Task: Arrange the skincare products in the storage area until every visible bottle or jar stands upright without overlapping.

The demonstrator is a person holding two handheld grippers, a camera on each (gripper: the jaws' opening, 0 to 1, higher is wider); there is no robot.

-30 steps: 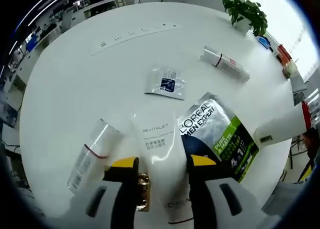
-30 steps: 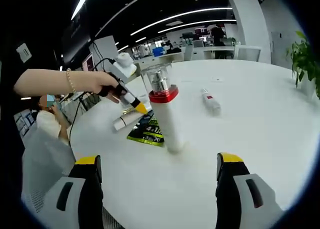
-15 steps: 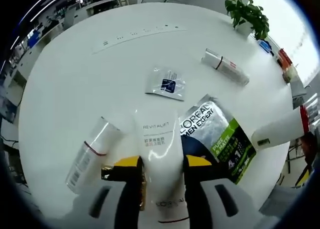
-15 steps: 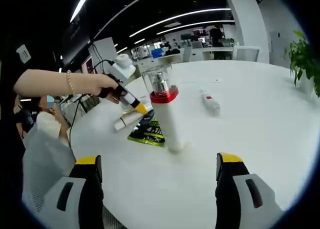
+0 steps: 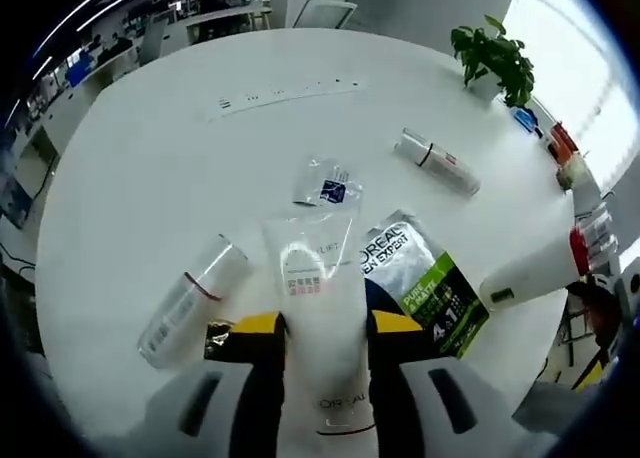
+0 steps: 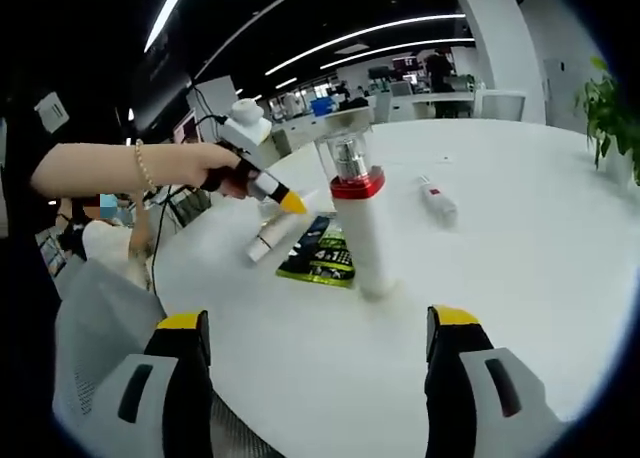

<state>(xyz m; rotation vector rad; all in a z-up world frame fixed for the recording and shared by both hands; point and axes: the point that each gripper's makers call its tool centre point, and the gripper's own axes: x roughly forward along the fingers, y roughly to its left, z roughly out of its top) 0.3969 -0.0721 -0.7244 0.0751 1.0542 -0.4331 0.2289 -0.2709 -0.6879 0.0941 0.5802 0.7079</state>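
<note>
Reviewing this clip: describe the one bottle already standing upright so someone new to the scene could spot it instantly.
Start at the big round white table. Near its middle, beside the dark and green sachet lying flat, stands the upright bottle, just ahead of the open right gripper. It has a white body, a red collar and a clear cap over a silver pump, and alone is vertical; the clear-capped bottle and the others lie on their sides.

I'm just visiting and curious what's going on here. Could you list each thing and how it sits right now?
left gripper: shut on the white tube
white tube: held, lifted
right gripper: open, empty
red-collared bottle: upright on the table
clear-capped bottle: lying down
far bottle: lying down
green sachet: flat
small sachet: flat
</note>
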